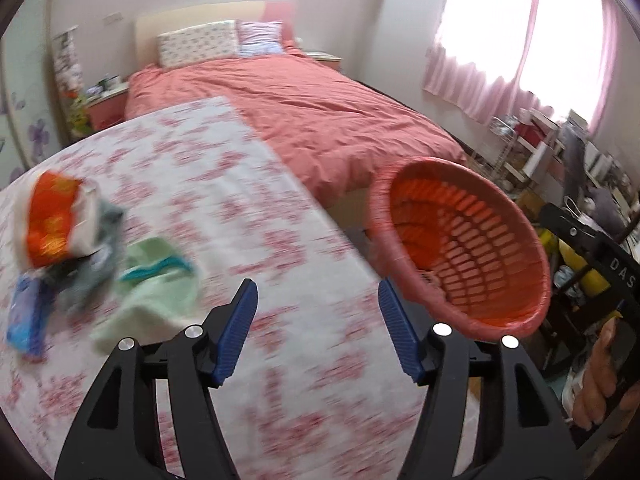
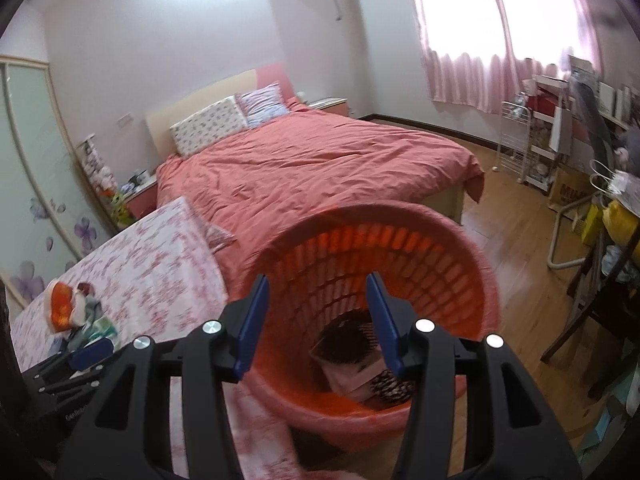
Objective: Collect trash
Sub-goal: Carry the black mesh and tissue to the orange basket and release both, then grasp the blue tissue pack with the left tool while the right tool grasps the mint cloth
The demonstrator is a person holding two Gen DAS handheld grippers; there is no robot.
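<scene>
An orange mesh bin (image 1: 460,248) with a pink liner stands beside the table's right edge; in the right wrist view the bin (image 2: 400,264) holds some wrappers (image 2: 360,364) at its bottom. A pile of trash lies on the table at the left: an orange-and-white packet (image 1: 52,220), a pale green wrapper (image 1: 156,292), a blue packet (image 1: 26,316). The pile (image 2: 76,312) also shows in the right wrist view. My left gripper (image 1: 318,296) is open and empty over the table, right of the pile. My right gripper (image 2: 316,292) is open and empty above the bin's mouth.
The table (image 1: 240,208) has a white cloth with pink flowers. A bed (image 2: 312,164) with a red cover lies behind it. Shelves, bags and a chair (image 2: 592,216) crowd the right side on a wooden floor. A wardrobe (image 2: 24,152) stands at the left.
</scene>
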